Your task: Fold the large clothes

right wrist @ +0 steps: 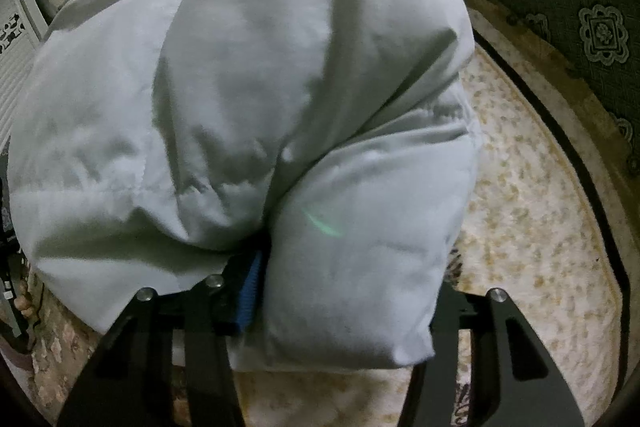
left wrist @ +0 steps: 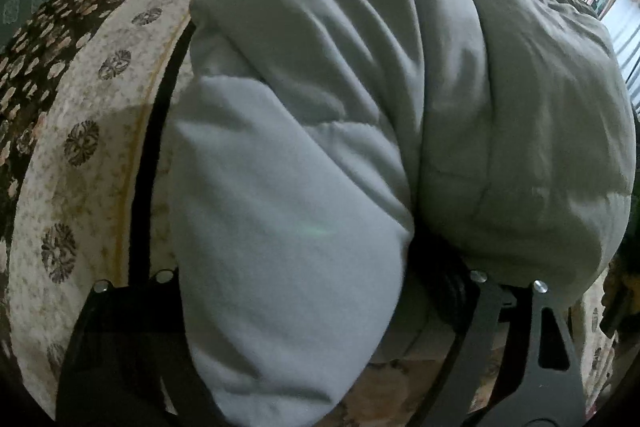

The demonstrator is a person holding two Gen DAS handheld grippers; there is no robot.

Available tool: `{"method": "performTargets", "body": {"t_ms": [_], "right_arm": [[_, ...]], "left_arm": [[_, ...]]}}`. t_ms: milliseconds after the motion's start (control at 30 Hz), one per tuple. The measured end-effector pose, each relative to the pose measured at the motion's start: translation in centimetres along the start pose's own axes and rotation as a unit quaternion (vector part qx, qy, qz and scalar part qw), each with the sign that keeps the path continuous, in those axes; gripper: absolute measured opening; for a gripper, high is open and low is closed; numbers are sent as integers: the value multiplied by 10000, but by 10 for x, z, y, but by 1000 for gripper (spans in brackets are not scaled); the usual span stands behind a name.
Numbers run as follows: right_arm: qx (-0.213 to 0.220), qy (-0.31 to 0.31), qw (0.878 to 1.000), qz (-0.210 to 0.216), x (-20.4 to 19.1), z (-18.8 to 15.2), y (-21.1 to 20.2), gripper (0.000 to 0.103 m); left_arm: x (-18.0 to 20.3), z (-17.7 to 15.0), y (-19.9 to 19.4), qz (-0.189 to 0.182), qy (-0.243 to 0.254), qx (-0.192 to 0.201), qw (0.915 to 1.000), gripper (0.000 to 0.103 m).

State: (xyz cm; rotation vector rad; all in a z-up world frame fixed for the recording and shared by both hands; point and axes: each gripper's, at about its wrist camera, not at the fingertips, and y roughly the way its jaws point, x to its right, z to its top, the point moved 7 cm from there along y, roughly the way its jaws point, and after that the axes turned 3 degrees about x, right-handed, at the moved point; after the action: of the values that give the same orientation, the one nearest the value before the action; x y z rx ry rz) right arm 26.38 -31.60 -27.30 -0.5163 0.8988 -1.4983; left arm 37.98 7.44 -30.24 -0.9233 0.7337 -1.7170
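Padded grey jacket (left wrist: 320,147) fills the frame, long axis lower left to upper right; both tongs, left (left wrist: 320,307) and right (right wrist: 340,307), grip thick folds at the bottom.

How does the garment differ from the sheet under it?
The garment is plain pale grey; the sheet is cream with dark floral motifs. The garment is puffy and bunched in thick folds; the sheet lies flat beneath it. Both are fabric.
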Motion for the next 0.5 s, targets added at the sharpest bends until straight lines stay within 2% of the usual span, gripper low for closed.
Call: {"method": "performTargets", "body": {"t_ms": [133, 300, 400, 500], "right_arm": [[125, -74, 9999, -84, -16, -4, -3, 38], [521, -160, 9984, -116, -24, 7, -37, 26], [899, -197, 9957, 80, -25, 16, -76, 23], [1248, -412, 9911, 210, -24, 20, -128, 22]], "left_arm": [[11, 9, -2, 31, 49, 21, 10000, 67], [27, 16, -14, 425, 29, 72, 9991, 41], [37, 15, -32, 627, -29, 87, 9980, 33], [58, 0, -65, 663, -17, 37, 9978, 32]]}}
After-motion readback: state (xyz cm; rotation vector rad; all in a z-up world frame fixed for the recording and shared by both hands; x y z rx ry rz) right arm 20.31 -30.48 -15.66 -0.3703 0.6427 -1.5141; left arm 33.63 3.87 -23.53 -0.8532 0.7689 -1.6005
